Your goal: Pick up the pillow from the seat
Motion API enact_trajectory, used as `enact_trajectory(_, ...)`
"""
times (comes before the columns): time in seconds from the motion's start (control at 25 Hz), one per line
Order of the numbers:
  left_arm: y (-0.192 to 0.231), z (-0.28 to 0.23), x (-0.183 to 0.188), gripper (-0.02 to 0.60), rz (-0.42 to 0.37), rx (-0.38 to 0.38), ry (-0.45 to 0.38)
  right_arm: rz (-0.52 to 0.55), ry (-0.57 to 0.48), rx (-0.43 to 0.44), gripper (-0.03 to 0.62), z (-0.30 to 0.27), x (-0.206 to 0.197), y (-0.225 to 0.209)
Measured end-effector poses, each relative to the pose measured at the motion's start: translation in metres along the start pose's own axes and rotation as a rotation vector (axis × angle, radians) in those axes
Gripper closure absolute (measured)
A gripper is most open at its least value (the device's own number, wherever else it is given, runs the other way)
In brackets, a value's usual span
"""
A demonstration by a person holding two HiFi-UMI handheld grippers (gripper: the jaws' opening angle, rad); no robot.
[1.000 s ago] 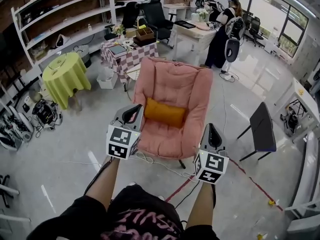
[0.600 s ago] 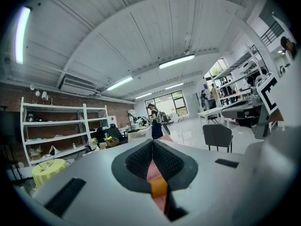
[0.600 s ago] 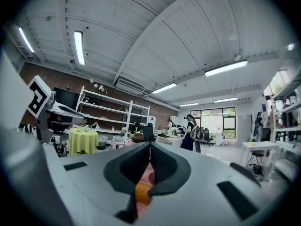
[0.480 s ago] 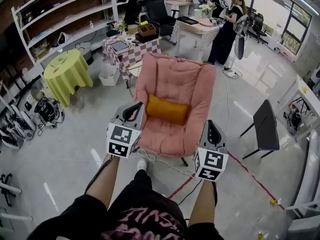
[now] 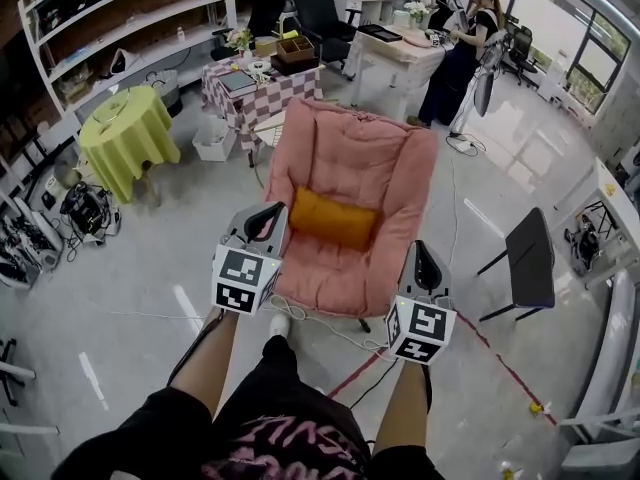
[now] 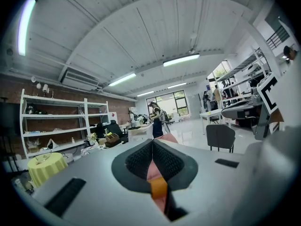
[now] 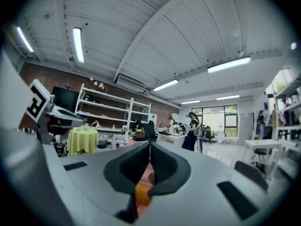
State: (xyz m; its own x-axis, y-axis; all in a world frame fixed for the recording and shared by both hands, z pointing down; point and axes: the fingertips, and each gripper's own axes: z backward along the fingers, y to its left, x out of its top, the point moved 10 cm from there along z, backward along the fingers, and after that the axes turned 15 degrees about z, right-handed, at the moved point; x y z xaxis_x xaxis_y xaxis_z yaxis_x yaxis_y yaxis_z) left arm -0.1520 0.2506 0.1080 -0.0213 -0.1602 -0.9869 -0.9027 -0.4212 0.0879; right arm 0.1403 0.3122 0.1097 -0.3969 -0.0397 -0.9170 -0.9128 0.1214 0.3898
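An orange pillow [image 5: 332,220] lies across the seat of a pink padded armchair [image 5: 360,173] in the head view. My left gripper [image 5: 266,216] hangs in front of the chair's left front corner, jaws shut and empty. My right gripper [image 5: 421,260] is off the chair's right front corner, also shut with nothing in it. Both stand short of the pillow. In the left gripper view a sliver of the pillow [image 6: 158,187] shows below the closed pads, and the right gripper view shows the pillow [image 7: 142,193] the same way.
A white cable [image 5: 315,323] trails on the floor under the chair's front. A dark folding chair [image 5: 528,260] stands to the right, a yellow-draped round table [image 5: 125,136] to the left, a checkered table [image 5: 255,88] behind. A person [image 5: 462,53] stands at a far desk.
The view has drifted closer to the armchair, which now sits slightly higher and larger. Both grippers hold their place in front of me, still shut.
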Motion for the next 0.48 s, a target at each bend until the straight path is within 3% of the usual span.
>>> enact_trajectory(0.36,0.039,-0.059,-0.011,0.572,0.012,-0.006,0.050,0.008,0.034,-0.003,0.572,-0.067,-0.006,0.008)
enact_trajectory(0.48,0.054,-0.082,-0.008,0.572,0.056,-0.007,0.053,-0.006,0.039,0.004,0.572,-0.093,-0.004,0.008)
